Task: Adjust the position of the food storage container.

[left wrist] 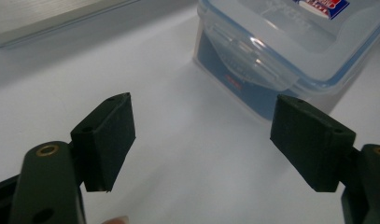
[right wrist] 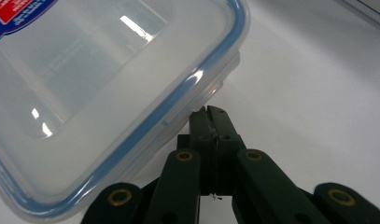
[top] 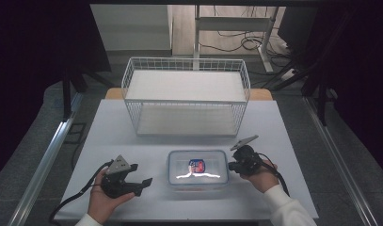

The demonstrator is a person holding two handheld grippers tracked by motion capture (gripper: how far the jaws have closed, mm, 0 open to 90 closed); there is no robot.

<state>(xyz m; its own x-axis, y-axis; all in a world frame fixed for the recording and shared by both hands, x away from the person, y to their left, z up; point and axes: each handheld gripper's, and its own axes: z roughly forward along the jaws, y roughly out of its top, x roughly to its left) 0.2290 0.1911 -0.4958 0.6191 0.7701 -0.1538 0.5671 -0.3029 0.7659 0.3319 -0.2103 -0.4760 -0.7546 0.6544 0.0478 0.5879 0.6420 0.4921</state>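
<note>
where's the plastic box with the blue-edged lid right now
In the high view the plastic box sits at the table's near middle, between the left gripper and the right gripper, in front of the wire basket.

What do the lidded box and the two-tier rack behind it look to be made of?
Lidded box: likely clear glossy plastic; light glints on the lid, the inside shows through, and a blue seal runs along its rim. Rack: seemingly thin white-coated wire mesh with flat pale shelf panels; what the panels are made of can't be told.
</note>
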